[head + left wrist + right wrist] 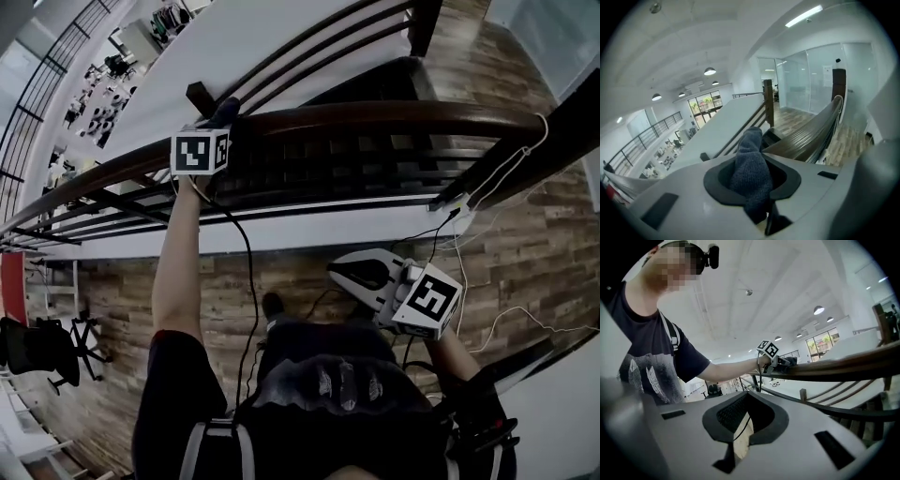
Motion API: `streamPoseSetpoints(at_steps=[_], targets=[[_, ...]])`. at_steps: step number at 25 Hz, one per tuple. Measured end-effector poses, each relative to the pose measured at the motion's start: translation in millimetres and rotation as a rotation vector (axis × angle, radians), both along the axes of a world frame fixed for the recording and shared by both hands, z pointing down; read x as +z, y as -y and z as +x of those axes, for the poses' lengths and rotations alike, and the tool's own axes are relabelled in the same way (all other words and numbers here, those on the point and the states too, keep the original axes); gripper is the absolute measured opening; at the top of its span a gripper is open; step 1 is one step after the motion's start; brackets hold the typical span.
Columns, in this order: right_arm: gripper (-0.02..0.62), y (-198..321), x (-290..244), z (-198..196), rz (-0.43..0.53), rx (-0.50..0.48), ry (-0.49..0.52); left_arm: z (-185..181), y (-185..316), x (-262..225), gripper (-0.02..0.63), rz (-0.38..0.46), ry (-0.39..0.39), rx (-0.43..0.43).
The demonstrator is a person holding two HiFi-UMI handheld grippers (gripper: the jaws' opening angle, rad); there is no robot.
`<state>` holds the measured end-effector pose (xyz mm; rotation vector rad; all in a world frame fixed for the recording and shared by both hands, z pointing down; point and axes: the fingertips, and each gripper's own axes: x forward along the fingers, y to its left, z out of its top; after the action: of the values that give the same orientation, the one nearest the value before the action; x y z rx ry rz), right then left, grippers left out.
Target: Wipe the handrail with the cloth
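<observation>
The dark wooden handrail (394, 117) curves across the head view from lower left to right. My left gripper (217, 120) rests on top of it at the left, shut on a dark grey-blue cloth (225, 110). In the left gripper view the knitted cloth (751, 171) fills the jaws' hollow and sticks out toward the handrail (820, 129). My right gripper (337, 270) hangs low beside my body, away from the rail, its jaws together with nothing in them. The right gripper view shows the left gripper (785, 363) and cloth sitting on the handrail (848, 366).
Black horizontal bars (309, 202) run below the rail, above a white ledge. White cables (511, 164) and an adapter (457, 203) hang at the right. Wood flooring (234, 300) lies underfoot, an office chair (42, 349) stands at left, and an open lower floor lies beyond the rail.
</observation>
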<state>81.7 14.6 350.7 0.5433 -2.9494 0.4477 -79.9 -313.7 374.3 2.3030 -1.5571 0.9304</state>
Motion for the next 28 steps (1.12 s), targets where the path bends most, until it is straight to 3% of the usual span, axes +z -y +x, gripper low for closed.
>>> streamPoseSetpoints(at_steps=[5, 9, 15, 21, 28], targets=[[0.003, -1, 1, 78, -0.021, 0.047, 0.04, 169, -9, 0, 0.092, -0.04, 0.0, 0.141], [0.003, 7, 4, 117, -0.023, 0.131, 0.025, 290, -15, -4, 0.092, 0.002, 0.033, 0.279], [0.003, 4, 7, 163, -0.05, 0.241, 0.045, 441, -26, -3, 0.092, -0.043, 0.045, 0.47], [0.003, -7, 8, 207, -0.092, 0.436, 0.04, 596, -43, -11, 0.092, -0.051, 0.094, 0.685], [0.005, -32, 24, 249, -0.173, 0.621, 0.1, 722, -59, -13, 0.092, 0.046, 0.186, 0.812]])
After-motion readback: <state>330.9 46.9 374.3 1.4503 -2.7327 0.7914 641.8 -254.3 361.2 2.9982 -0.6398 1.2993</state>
